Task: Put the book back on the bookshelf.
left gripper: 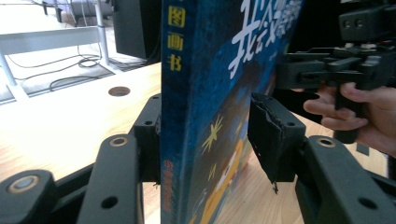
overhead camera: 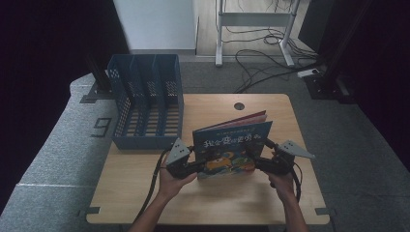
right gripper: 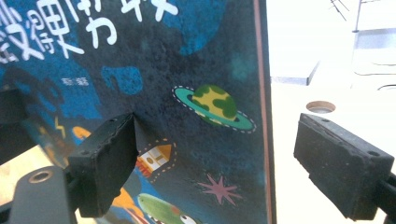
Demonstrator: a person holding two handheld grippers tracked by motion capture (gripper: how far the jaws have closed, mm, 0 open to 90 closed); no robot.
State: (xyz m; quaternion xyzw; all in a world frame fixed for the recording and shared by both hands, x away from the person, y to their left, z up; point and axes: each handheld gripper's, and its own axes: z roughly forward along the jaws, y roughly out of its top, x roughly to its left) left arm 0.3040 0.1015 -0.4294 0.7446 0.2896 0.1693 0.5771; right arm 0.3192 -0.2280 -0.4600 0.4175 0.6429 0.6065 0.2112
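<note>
Book (overhead camera: 232, 145) is held upright above the counter (overhead camera: 145, 193), just right of the blue file rack (overhead camera: 145, 101). Left tool (left gripper: 205, 135) is clamped on its spine edge; right tool (right gripper: 233, 158) is spread wide, one pad touching the cover. Filing into the rack is not yet done.

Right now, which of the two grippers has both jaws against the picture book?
The left gripper: its jaws straddle the picture book at the spine, both close against the covers. The right gripper has one jaw on the cover, the other standing clear of the edge.
</note>
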